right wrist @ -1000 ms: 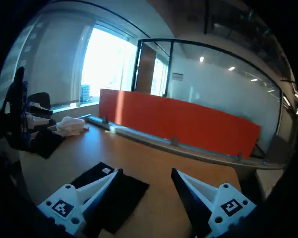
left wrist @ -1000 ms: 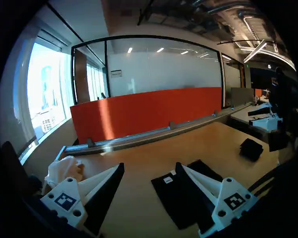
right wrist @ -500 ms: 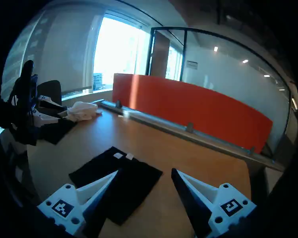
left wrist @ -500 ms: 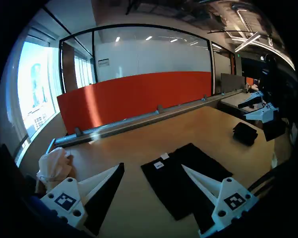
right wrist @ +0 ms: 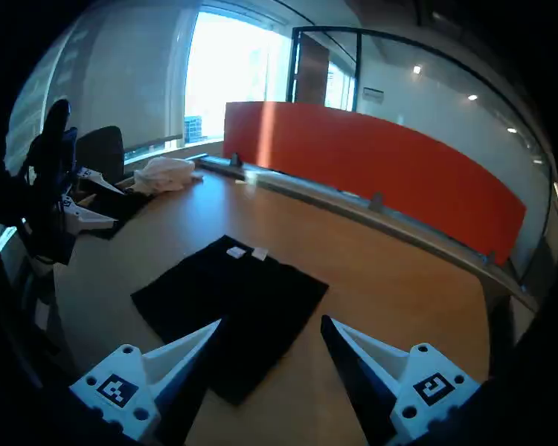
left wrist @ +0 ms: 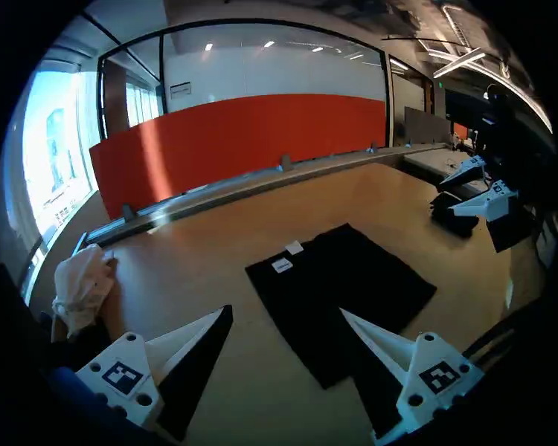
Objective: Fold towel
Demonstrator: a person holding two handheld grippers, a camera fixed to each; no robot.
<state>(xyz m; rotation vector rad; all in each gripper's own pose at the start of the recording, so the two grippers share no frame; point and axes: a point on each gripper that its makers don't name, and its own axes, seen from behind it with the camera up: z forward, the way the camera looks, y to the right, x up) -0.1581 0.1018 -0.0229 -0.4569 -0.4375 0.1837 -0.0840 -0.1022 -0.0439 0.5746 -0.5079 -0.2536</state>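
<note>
In the left gripper view, our flat black cloth towel (left wrist: 338, 297) lies ten-to-four, tags at ten, on the tan wooden bench (left wrist: 204, 245) before an orange partition (left wrist: 242, 141). We hold the left gripper (left wrist: 285, 311) and right gripper (right wrist: 271, 320) fingers wide, empty.

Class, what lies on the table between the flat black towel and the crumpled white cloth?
Only bare wooden tabletop separates flat black towel from crumpled white cloth, per the left gripper view.

The two cameras look slightly downward over the surface (left wrist: 204, 253) from opposite sides, fairly near; both share the black towel (left wrist: 338, 282).
</note>
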